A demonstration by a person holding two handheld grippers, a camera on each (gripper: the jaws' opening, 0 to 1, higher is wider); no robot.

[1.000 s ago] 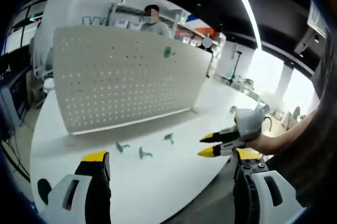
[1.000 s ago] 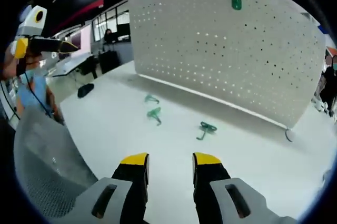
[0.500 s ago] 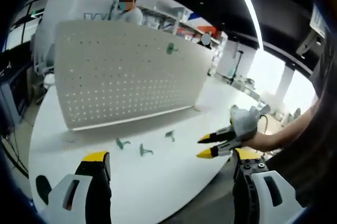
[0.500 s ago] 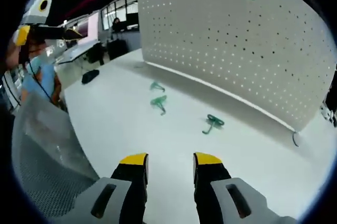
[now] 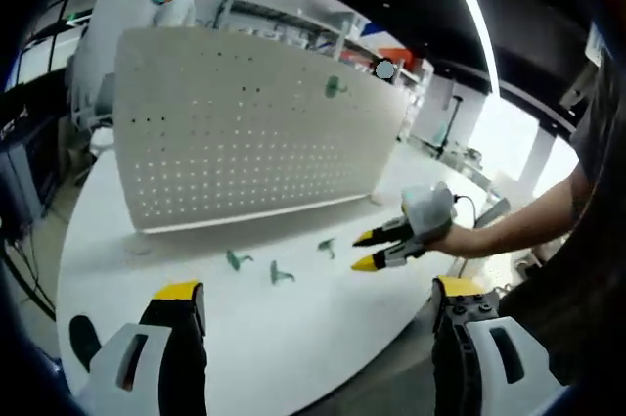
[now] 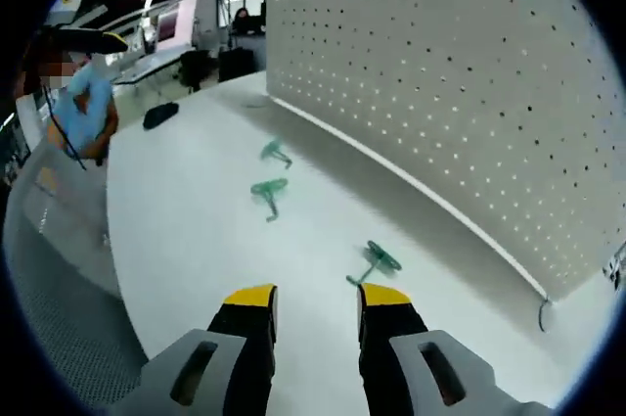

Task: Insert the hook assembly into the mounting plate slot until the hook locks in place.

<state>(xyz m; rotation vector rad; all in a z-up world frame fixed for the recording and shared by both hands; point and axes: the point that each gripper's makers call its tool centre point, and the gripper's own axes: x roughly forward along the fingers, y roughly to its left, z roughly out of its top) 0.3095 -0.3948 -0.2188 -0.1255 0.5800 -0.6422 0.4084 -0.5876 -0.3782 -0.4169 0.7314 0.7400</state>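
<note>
Right hand-held gripper (image 6: 311, 300) open, empty, advanced toward hook (image 6: 373, 260) at 12 o'clock; grasp pending.

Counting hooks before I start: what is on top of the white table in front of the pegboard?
Three green hooks lie loose on the white table; a dark object sits near its far edge.

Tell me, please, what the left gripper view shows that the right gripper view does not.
Left gripper view: a person standing behind the board, and the arm holding the right gripper. Right gripper view: a grey mesh chair. Shared: the white pegboard with one green hook mounted, and three loose green hooks on the table.
</note>
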